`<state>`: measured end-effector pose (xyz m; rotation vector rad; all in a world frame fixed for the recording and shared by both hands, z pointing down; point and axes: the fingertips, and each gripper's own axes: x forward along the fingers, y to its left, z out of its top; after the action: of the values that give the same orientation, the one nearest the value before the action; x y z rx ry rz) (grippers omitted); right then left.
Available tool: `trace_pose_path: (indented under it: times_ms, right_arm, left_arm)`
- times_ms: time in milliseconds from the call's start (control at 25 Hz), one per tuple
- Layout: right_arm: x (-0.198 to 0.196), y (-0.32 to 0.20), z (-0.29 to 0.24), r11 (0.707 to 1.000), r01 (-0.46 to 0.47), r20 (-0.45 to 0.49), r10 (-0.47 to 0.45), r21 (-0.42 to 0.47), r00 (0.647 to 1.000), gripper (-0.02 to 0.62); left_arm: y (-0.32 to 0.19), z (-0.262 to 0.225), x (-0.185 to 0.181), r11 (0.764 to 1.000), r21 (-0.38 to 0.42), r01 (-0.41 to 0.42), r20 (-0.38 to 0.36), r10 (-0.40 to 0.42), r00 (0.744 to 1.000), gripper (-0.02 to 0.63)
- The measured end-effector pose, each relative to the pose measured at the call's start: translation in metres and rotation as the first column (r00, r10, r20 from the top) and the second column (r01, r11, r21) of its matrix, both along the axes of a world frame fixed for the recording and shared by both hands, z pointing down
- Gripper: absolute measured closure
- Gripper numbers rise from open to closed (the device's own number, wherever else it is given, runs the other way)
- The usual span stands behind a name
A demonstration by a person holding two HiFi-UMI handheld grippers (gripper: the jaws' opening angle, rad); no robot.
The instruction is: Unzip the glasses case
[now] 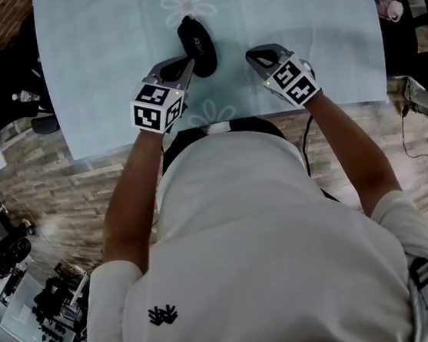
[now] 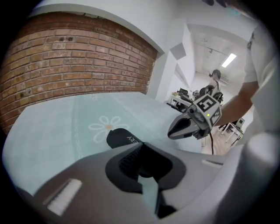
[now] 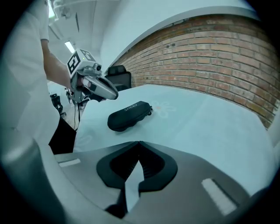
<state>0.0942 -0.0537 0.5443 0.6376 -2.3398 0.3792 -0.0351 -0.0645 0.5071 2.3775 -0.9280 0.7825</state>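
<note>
— Pale-blue daisy tablecloth (image 1: 101,72). Where's the glasses case (image 1: 197,46)?
— Closed, lying flat towards the cloth's twelve o'clock. Left gripper (image 1: 183,66) is just beside it at seven, right gripper (image 1: 256,57) apart at four. Both are pinched together, empty.

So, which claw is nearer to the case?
The left claw: it hovers at the near end of the case; the right claw is apart from it.

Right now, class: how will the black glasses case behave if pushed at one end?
The glasses case holds a rounded, moulded shape, so it is probably stiff. Lying flat on the tablecloth, it would likely slide or pivot rather than roll.
</note>
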Motion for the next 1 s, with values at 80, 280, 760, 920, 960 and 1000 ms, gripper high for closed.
trace_pose_path:
  times_ms: [80,280,760,920,960,1000]
  right_arm:
    - [0.003,0.018,-0.007,0.999,-0.044,0.022,0.044,-0.010,0.999,0.595]
    - [0.002,0.060,-0.025,0.995,-0.101,0.032,0.101,0.004,0.994,0.595]
    - [-0.053,0.146,-0.084,0.964,-0.250,0.031,0.248,0.093,0.968,0.595]
    - [-0.083,0.174,-0.098,0.956,-0.275,0.046,0.272,0.102,0.961,0.595]
    - [-0.089,0.180,-0.103,0.950,-0.295,0.059,0.290,0.103,0.955,0.595]
    - [-0.093,0.187,-0.107,0.943,-0.315,0.072,0.309,0.106,0.948,0.595]
  left_arm:
    - [0.009,-0.009,-0.002,1.000,0.007,-0.006,-0.022,0.006,1.000,0.554]
    - [0.038,-0.033,-0.016,1.000,0.000,-0.010,-0.104,0.010,0.995,0.554]
    - [0.120,-0.086,-0.111,0.998,0.061,-0.016,-0.204,0.028,0.979,0.554]
    - [0.147,-0.097,-0.143,0.996,0.084,-0.037,-0.217,0.054,0.975,0.554]
    - [0.154,-0.099,-0.148,0.995,0.089,-0.047,-0.216,0.066,0.974,0.554]
    - [0.161,-0.100,-0.153,0.994,0.096,-0.058,-0.217,0.078,0.973,0.554]
